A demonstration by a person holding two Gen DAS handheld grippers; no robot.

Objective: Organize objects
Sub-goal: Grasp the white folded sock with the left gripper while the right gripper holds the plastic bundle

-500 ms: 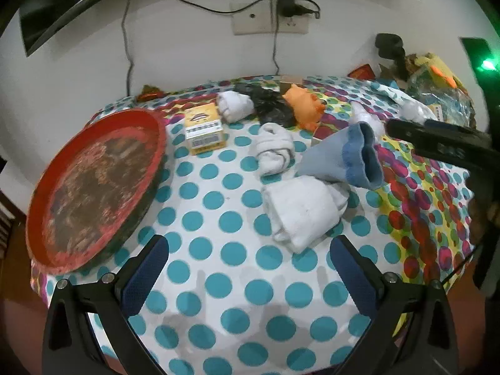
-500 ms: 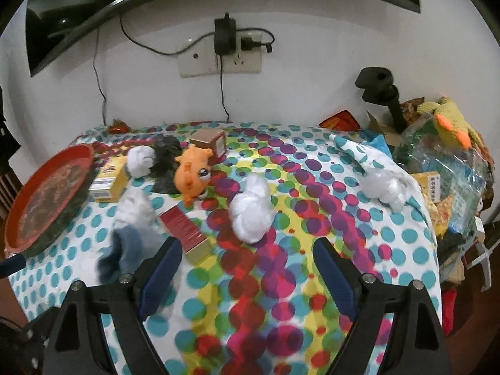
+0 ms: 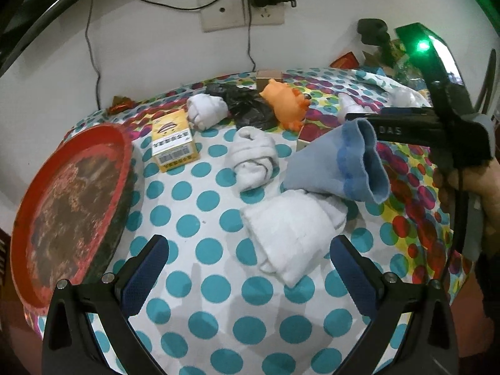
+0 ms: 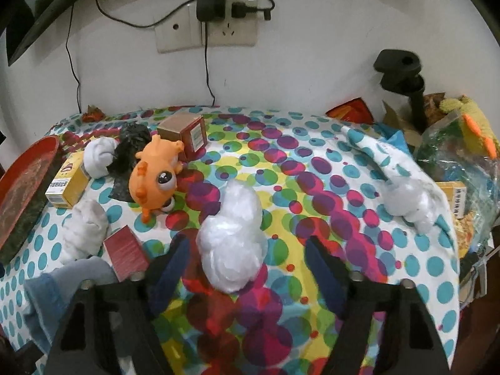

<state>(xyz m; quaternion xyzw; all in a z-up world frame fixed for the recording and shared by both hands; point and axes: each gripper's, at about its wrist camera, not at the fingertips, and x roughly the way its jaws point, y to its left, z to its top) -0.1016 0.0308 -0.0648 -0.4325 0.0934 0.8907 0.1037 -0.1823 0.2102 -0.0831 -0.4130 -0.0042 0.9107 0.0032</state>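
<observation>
My left gripper is open and empty, low over the dotted tablecloth, just short of a folded white sock. A blue sock lies behind it, and a rolled white sock further back. My right gripper is open around a crumpled white plastic bag, which sits between its fingers. The right gripper's body shows in the left wrist view. An orange toy, a yellow box and a red tray are on the left.
A black bag, a brown box, a red box and a second white plastic bag lie on the table. Cluttered bags and a plush toy crowd the right edge. A wall socket with cables is behind.
My right gripper has moved forward and down over the white plastic bag, which now sits between its fingers. My left gripper has edged slightly closer to the folded white sock.
</observation>
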